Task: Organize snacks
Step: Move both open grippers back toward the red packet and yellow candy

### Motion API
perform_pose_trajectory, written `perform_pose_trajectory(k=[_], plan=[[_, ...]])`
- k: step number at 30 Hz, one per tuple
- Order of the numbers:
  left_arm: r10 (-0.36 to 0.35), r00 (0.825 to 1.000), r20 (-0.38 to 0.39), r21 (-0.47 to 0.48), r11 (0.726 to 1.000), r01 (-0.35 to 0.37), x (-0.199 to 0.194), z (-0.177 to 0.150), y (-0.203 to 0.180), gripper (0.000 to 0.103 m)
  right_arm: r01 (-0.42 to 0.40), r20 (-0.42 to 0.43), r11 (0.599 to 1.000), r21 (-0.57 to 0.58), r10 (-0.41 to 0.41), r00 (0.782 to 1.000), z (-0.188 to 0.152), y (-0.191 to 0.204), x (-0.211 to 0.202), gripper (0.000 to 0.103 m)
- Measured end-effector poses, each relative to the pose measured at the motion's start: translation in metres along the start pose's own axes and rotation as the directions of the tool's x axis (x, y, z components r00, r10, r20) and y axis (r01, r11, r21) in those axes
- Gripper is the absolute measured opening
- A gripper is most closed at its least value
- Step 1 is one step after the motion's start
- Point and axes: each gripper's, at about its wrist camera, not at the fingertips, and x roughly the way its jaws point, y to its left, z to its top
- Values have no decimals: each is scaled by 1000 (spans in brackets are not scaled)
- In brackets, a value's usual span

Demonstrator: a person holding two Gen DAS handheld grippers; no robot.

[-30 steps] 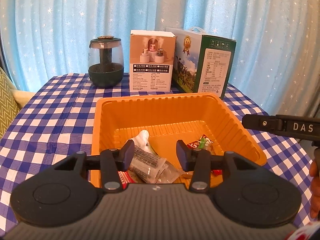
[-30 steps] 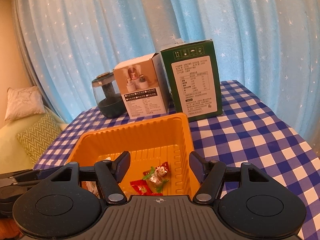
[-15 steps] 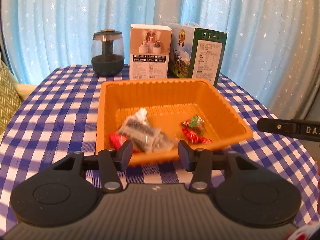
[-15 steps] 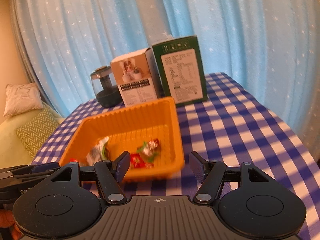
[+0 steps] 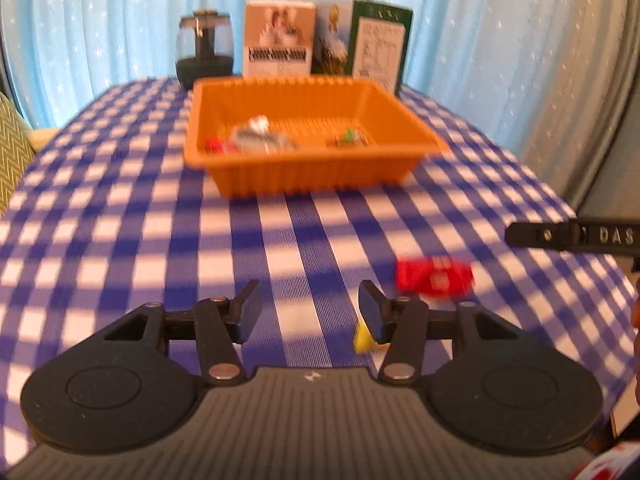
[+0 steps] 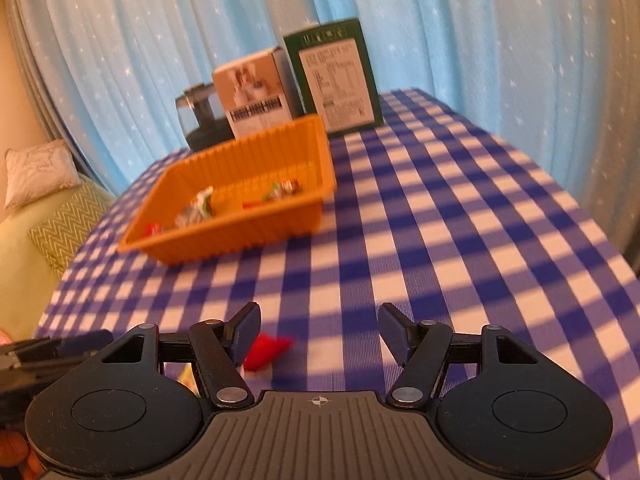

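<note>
An orange tray point(image 5: 312, 172) point(image 6: 240, 236) sits mid-table and holds several wrapped snacks, among them a clear packet point(image 5: 260, 138) and red-green candies point(image 5: 348, 138). A red snack packet point(image 5: 434, 278) point(image 6: 266, 350) lies on the cloth near the front, with a small yellow piece point(image 5: 362, 338) beside my left gripper's right finger. My left gripper point(image 5: 310, 314) is open and empty, low over the cloth. My right gripper point(image 6: 318, 334) is open and empty, just right of the red packet.
A dark glass jar point(image 5: 205, 50), a pink-white box point(image 5: 280, 42) and a green carton point(image 5: 370, 48) stand behind the tray. Blue checked cloth covers the table point(image 6: 460, 240). A sofa with cushions point(image 6: 44, 216) is at the left.
Both grippers have pulled back from the tray toward the table's front edge. The red packet and yellow piece have come into view. Jaws stay open.
</note>
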Motion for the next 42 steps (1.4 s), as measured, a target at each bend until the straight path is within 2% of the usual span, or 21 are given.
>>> perform_pose_trajectory(k=[3,7,23,32,42], plan=[[-22,999,-36,7,1000,22,-2,-16,-7,48,1,-15,1000,2,-1,1000,-8,-1,-2,65],[-77,995,-64,25,997,79,-3,-27,-21,42,-1,-17,1000,4,1,1000,-10,1,-3,65],[-145,985,-96,-3,989,145,9,-25,-35,41,35,-40,999,15,-35,999,-11,-5,1,65],[-140,986,-88,-6,990,140,14,-22,-40,41,49,-41,998,27,-48,998,-13,-7,-1,65],[-110,993,-46,-22,994,109,29,-13,-43,42,59,-37,997,52,-58,998,-13,-9,-2,65]])
